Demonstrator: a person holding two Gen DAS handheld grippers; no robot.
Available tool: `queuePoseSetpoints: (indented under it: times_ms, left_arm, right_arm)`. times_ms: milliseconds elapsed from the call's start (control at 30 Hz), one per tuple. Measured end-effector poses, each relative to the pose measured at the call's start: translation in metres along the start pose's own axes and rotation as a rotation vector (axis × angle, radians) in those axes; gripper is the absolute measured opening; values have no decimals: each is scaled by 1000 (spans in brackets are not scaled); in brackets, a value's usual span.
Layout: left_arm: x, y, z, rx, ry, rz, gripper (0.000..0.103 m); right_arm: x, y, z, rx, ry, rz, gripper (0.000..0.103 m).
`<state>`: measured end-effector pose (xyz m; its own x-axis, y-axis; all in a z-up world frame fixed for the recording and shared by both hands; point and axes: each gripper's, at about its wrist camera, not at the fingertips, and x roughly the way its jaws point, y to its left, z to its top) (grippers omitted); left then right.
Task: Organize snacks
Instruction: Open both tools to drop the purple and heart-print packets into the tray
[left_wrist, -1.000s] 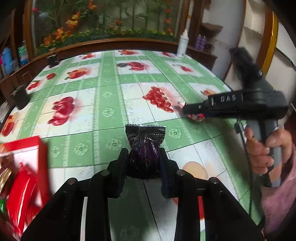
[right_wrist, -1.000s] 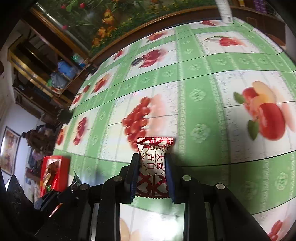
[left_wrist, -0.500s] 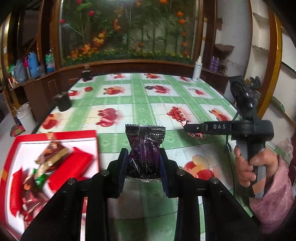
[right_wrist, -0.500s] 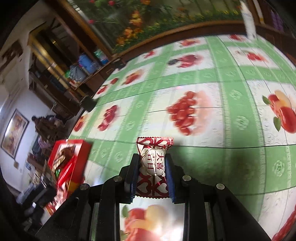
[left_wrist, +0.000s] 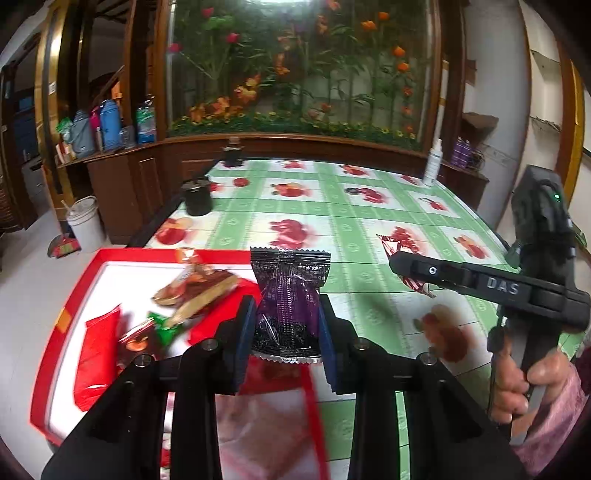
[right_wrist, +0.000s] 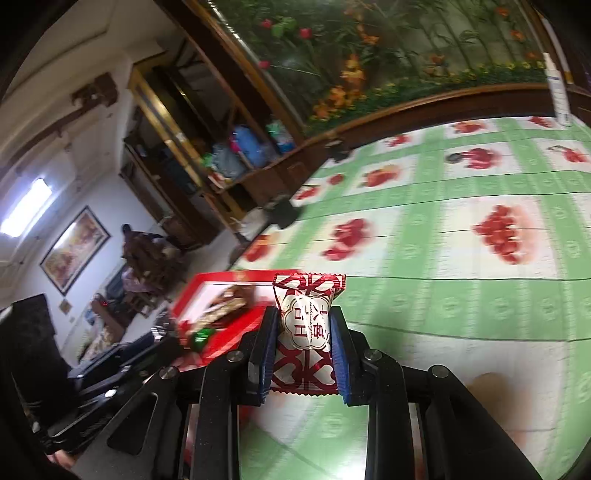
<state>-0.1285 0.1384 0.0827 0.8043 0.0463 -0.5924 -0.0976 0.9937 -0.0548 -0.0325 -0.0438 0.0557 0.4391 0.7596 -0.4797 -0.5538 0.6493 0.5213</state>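
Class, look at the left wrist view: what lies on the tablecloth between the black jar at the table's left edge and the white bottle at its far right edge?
Nothing: between the black jar and the white bottle the tablecloth is bare, showing only printed fruit.

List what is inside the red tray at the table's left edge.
Red tray: a brown wrapped bar, red packets, a green candy. The purple snack and left gripper cover its right part.

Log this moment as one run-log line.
left hand-held gripper: holds purple foil snack packet | right hand-held gripper: holds red-white candy packet

Both tools (left_wrist: 284, 332) (right_wrist: 304, 334) carried from mid-table to red tray (left_wrist: 77, 280).
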Motion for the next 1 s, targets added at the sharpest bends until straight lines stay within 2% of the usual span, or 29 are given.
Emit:
queuePoseSetpoints:
  times_ms: [167, 433, 700, 900, 967, 1000]
  left_arm:
    - [-6, 28, -9, -38, -5, 43, 30]
    - [-5, 71, -22, -113, 13, 103, 30]
    - [0, 98, -31, -157, 44, 142, 30]
    - [9, 103, -34, -167, 77, 157, 32]
    - [11, 104, -33, -169, 87, 168, 33]
    - [12, 104, -32, -172, 90, 179, 36]
  right_arm:
    - [16, 31, -8, -26, 10, 57, 27]
    - [50, 79, -25, -116, 58, 84, 27]
    - [79, 103, -38, -153, 108, 105, 29]
    - [91, 121, -55, -226, 160, 119, 30]
    - [91, 122, -57, -238, 165, 120, 35]
    - [90, 122, -56, -239, 162, 115, 43]
